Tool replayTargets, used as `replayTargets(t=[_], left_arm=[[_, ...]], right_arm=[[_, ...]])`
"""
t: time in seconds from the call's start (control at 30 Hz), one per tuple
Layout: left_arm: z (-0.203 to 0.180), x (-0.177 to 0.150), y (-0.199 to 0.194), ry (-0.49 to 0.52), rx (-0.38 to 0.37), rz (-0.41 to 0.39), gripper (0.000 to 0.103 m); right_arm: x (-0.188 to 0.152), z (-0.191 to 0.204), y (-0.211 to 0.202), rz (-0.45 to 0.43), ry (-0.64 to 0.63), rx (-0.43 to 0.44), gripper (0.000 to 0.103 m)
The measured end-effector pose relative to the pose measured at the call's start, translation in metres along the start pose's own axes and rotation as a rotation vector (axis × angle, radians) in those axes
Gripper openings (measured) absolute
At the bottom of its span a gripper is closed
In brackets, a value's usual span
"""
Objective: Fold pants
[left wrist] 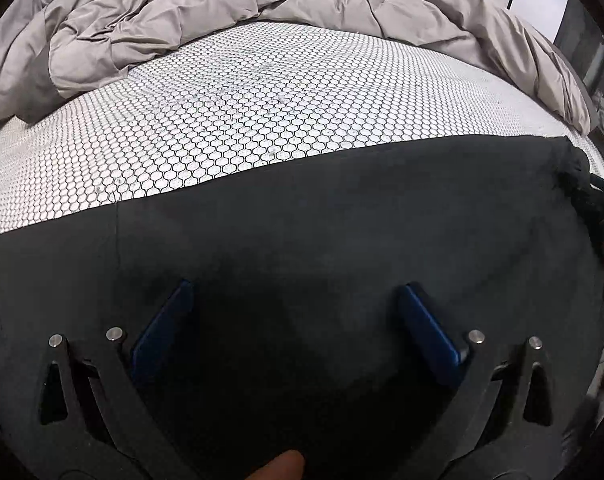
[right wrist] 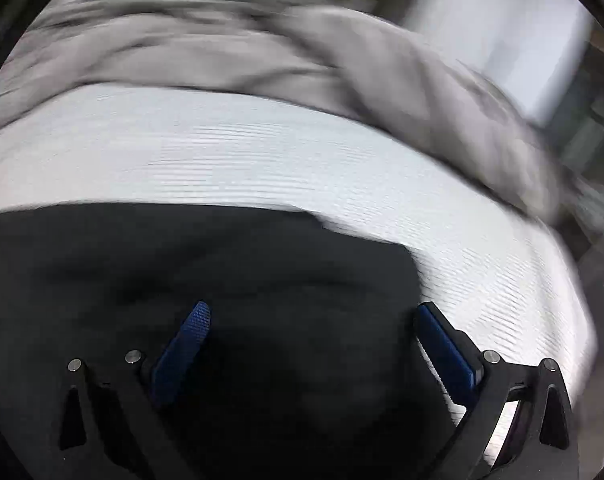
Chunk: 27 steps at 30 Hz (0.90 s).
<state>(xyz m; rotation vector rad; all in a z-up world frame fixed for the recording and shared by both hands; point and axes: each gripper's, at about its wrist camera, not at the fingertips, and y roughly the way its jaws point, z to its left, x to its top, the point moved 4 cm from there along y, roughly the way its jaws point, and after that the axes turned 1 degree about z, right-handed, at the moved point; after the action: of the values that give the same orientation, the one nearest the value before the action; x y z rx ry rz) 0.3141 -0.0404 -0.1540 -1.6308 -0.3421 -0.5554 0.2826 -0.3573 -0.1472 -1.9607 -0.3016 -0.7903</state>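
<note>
The black pants (left wrist: pixel 322 216) lie flat on the white honeycomb-patterned mattress (left wrist: pixel 230 120), filling the lower half of the left wrist view. My left gripper (left wrist: pixel 296 292) hovers over them, open and empty, blue pads spread wide. In the blurred right wrist view the pants (right wrist: pixel 190 252) end at a corner near the right finger. My right gripper (right wrist: pixel 314 312) is open and empty above that end; its right pad (right wrist: pixel 442 344) sits over the pants' edge by the mattress (right wrist: pixel 302 160).
A crumpled grey duvet (left wrist: pixel 206 12) is piled along the far side of the bed and runs down its right side (right wrist: pixel 442 92). The bed's right edge (left wrist: pixel 598 168) drops off to a dark floor area. A fingertip (left wrist: pixel 282 466) shows at the bottom.
</note>
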Motion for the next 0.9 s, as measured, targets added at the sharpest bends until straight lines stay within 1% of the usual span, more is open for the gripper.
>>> replayTargets(t=[0.03,0.07,0.1,0.17,0.2,0.23,0.27,0.33,0.37,0.4,0.43,0.47,0.5,0.53,0.57,0.6,0.63,0.67,0.7,0.73,0.77,0.8,0.83,0.87,0.9], left_arm=[[0.0,-0.002,-0.002,0.003,0.007,0.004,0.102],[-0.001,-0.006,-0.005,0.004,0.012,0.005,0.102],[0.004,-0.007,-0.006,0.002,0.02,-0.006,0.102],[0.01,-0.001,-0.021,-0.002,0.052,-0.07,0.102],[0.012,0.004,-0.029,-0.011,0.052,-0.11,0.102],[0.013,0.008,-0.031,-0.027,0.04,-0.122,0.102],[0.012,0.013,-0.028,-0.053,0.008,-0.115,0.102],[0.008,0.018,-0.016,-0.071,-0.045,-0.087,0.102],[0.005,0.019,-0.008,-0.065,-0.049,-0.068,0.102],[0.001,0.02,0.001,-0.046,-0.038,-0.044,0.102],[-0.003,0.019,0.01,-0.021,-0.011,-0.022,0.102],[-0.004,0.017,0.019,-0.001,0.021,-0.001,0.102],[-0.003,0.016,0.022,-0.005,0.013,0.006,0.102],[-0.001,0.016,0.022,-0.016,-0.006,0.002,0.102],[0.002,0.016,0.021,-0.02,-0.015,-0.002,0.102],[0.007,0.015,0.019,-0.021,-0.005,-0.004,0.102],[0.016,0.013,0.016,-0.028,0.022,-0.006,0.102],[0.023,0.01,0.014,-0.042,0.041,-0.01,0.102],[0.031,0.007,0.011,-0.062,0.036,-0.014,0.102],[0.036,0.005,0.008,-0.08,-0.011,-0.021,0.102],[0.04,0.006,0.007,-0.086,-0.028,-0.027,0.102],[0.041,0.005,0.005,-0.091,-0.033,-0.036,0.102],[0.04,0.005,0.002,-0.087,-0.025,-0.044,0.102],[0.039,0.004,-0.004,-0.081,-0.02,-0.059,0.102],[0.037,0.002,-0.012,-0.076,-0.03,-0.082,0.102]], right_arm=[[0.0,-0.008,0.003,0.017,0.057,0.076,0.102],[0.001,-0.013,0.0,0.007,0.092,0.146,0.102],[0.003,-0.016,-0.009,-0.017,0.098,0.157,0.102],[0.011,-0.021,-0.032,-0.1,0.083,0.129,0.102],[0.015,-0.021,-0.047,-0.145,0.071,0.125,0.102],[0.019,-0.018,-0.058,-0.167,0.061,0.14,0.102],[0.024,-0.009,-0.067,-0.178,0.046,0.175,0.102],[0.031,0.022,-0.074,-0.176,-0.009,0.263,0.102],[0.031,0.047,-0.076,-0.166,-0.059,0.302,0.103],[0.031,0.067,-0.073,-0.147,-0.109,0.327,0.103],[0.029,0.096,-0.066,-0.116,-0.181,0.353,0.102],[0.025,0.113,-0.06,-0.097,-0.225,0.386,0.102],[0.021,0.129,-0.047,-0.059,-0.266,0.425,0.102],[0.016,0.134,-0.033,-0.014,-0.28,0.403,0.102],[0.011,0.131,-0.019,0.019,-0.265,0.375,0.102],[0.012,0.122,-0.014,0.027,-0.217,0.381,0.102],[0.015,0.106,-0.008,0.034,-0.163,0.337,0.102],[0.019,0.085,-0.003,0.019,-0.137,0.216,0.102],[0.021,0.069,0.0,-0.004,-0.125,0.137,0.102],[0.02,0.054,0.005,-0.004,-0.105,0.072,0.102],[0.017,0.04,0.012,0.011,-0.076,0.018,0.103],[0.015,0.029,0.016,0.023,-0.033,0.023,0.103],[0.015,0.022,0.016,0.023,0.014,0.071,0.103],[0.017,0.019,0.012,0.008,0.026,0.081,0.103],[0.019,0.021,0.0,-0.043,0.006,0.064,0.103]])
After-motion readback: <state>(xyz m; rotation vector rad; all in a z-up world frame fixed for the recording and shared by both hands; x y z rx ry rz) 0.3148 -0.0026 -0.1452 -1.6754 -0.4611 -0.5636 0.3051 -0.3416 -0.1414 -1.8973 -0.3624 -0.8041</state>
